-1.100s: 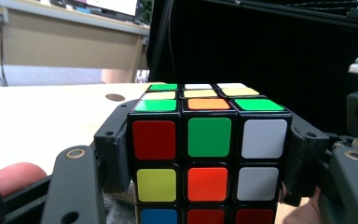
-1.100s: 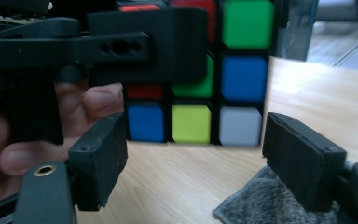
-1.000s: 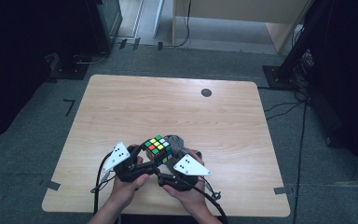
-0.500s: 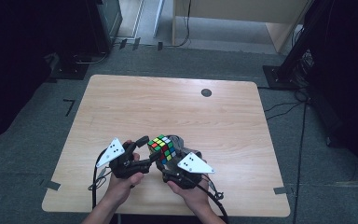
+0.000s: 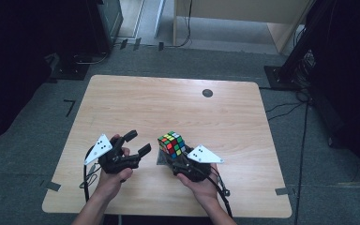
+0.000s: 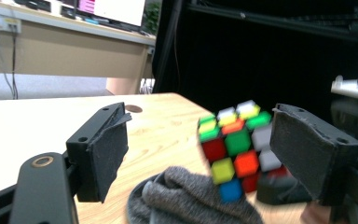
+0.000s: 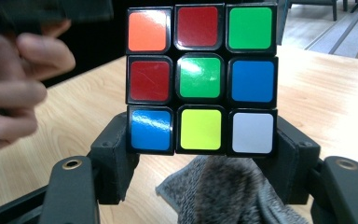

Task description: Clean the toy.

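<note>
**Cube clamped in right gripper, left gripper free**

No containers on the light wooden table [image 5: 122, 103]. Other items: a grey knitted cloth [image 7: 223, 186] lying on the tabletop just below and behind the cube, and a small dark round disc [image 5: 207, 93] near the far edge, well apart from both hands. Nothing stands between the two grippers.

The multicoloured plastic puzzle cube [image 5: 172, 143] sits in the right gripper [image 5: 180, 157], raised off the table. In the right gripper view the black padded jaws press on the cube's bottom row from both sides; the face towards the camera has a green centre.

The left gripper [image 5: 137, 143] is beside the cube, apart from it. Its jaws have just been opening and stand wide, with nothing between the pads; the left gripper view shows the cube just beyond them.
</note>
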A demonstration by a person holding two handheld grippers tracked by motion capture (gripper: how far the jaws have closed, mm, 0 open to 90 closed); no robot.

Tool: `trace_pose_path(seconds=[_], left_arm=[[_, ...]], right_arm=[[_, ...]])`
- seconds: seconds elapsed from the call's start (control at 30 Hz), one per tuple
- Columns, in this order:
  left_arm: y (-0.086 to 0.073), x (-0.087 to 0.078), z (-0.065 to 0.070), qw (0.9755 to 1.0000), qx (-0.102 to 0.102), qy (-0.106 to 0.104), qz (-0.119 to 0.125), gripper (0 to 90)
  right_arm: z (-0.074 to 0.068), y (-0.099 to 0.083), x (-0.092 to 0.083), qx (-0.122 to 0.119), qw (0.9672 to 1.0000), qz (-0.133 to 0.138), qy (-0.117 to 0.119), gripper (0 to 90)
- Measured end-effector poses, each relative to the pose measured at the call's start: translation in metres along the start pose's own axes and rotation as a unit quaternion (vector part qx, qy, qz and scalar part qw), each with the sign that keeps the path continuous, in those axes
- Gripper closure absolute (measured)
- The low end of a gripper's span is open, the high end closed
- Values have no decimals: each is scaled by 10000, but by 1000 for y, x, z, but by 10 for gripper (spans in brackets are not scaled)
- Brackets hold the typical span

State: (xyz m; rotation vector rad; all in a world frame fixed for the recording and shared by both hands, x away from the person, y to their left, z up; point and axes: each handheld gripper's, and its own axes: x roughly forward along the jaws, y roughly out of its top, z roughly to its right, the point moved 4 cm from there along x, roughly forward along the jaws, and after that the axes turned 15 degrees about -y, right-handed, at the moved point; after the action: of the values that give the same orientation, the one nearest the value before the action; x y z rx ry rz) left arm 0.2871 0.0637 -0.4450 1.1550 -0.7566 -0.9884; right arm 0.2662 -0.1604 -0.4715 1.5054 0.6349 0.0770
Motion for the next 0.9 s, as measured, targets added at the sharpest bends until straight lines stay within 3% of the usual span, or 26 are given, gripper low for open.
trace_pose_path(seconds=[0.07, 0.17, 0.23, 0.27, 0.33, 0.4, 0.5, 0.57, 0.77, 0.9], left_arm=[[-6, 0, -3, 9992, 272, 66, -268, 197], [-11, 3, -3, 9974, 475, 114, -521, 198], [-15, 6, -1, 9948, 724, 150, -705, 201], [-18, 8, 1, 9923, 909, 183, -826, 201], [-25, 13, 6, 9838, 1356, 248, -1142, 202], [-31, 17, 11, 9766, 1695, 302, -1287, 210], [-36, 22, 16, 9703, 1954, 270, -1398, 217], [-40, 23, 18, 9654, 2136, 276, -1470, 222], [-44, 26, 24, 9539, 2538, 256, -1581, 224], [-44, 26, 25, 9509, 2667, 290, -1544, 224]], right_arm=[[4, 4, -2, 109, 9999, 0, 56, 341], [8, 9, -4, 276, 9995, 14, 138, 341], [10, 11, -6, 404, 9989, 3, 250, 341], [10, 12, -6, 465, 9985, 4, 299, 341], [11, 15, -8, 625, 9970, -32, 463, 341], [11, 17, -8, 820, 9941, -105, 701, 341], [10, 21, -10, 1029, 9904, -226, 899, 341], [9, 23, -12, 1212, 9857, -313, 1127, 341], [4, 24, -10, 1594, 9687, -795, 1727, 341], [1, 18, -4, 1618, 9631, -1167, 1809, 340]])
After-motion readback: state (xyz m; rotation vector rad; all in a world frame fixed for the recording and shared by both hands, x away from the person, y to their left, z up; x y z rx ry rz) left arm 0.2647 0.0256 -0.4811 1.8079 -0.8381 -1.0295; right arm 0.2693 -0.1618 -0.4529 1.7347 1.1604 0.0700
